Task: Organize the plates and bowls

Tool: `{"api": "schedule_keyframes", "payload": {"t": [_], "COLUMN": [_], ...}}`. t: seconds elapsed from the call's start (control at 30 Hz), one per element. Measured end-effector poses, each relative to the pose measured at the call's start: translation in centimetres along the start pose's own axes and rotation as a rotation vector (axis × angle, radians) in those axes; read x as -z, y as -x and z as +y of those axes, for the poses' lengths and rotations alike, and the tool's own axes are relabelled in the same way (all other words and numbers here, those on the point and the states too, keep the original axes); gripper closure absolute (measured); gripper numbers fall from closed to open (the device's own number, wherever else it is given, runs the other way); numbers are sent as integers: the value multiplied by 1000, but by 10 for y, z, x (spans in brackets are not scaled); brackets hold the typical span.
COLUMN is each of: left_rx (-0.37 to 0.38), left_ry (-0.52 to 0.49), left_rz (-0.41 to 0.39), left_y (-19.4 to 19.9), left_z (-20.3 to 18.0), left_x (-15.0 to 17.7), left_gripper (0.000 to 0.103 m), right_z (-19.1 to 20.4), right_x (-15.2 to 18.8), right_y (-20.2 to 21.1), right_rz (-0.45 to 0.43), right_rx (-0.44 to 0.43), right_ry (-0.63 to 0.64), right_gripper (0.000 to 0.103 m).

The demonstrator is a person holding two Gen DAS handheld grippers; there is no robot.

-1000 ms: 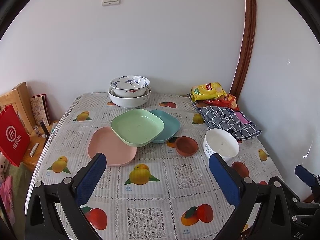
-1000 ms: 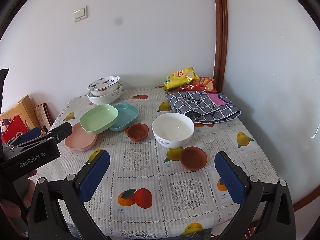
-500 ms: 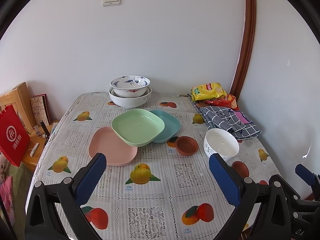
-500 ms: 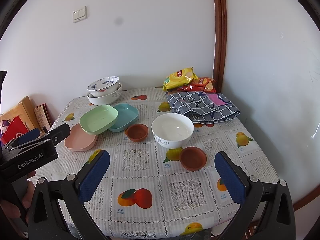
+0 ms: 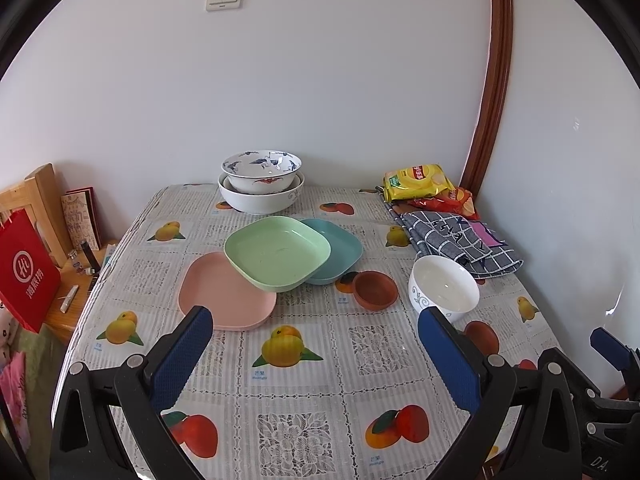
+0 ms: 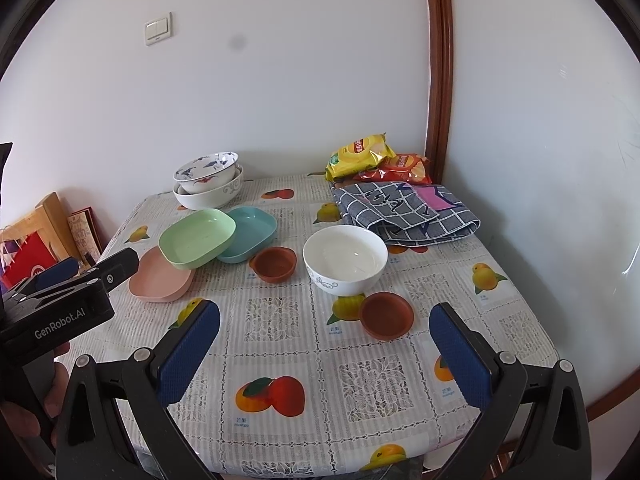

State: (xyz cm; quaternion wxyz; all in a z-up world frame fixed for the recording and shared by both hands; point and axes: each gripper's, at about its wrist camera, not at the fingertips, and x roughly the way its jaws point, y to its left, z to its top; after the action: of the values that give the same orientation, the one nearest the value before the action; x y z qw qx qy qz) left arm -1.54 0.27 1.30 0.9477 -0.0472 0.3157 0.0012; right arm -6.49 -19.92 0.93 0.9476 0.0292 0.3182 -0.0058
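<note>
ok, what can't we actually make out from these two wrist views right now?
- Second brown dish: left wrist view, mostly hidden behind the left gripper finger.
- Pink plate: right wrist view, partly covered by the green plate and the left gripper body.
- Lower white bowl's inside: both views, filled by the patterned bowl nested in it.
- Table's near edge: both views, hidden behind the open right gripper frame.

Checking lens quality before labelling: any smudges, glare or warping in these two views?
Right wrist view: dark smudge on the wall, glints inside the white bowl. Left wrist view: door trim bows from fisheye; black corners in both; otherwise sharp.
</note>
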Motion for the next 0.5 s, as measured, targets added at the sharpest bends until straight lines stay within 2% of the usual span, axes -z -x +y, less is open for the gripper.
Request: {"api": "schedule_keyframes", "payload": {"t": [0.5], "left_rx": [0], "left_ry": [-3], "left_rz": [-1], "left_y": [1], "left_z": [-2], "left_x": [1], "left_gripper": [0], "right_z": [0], "right_x": [0], "right_y": [0], "right_rz": [0], "right_rx": [2], "right_ry": [-5], "right_gripper": [0]}}
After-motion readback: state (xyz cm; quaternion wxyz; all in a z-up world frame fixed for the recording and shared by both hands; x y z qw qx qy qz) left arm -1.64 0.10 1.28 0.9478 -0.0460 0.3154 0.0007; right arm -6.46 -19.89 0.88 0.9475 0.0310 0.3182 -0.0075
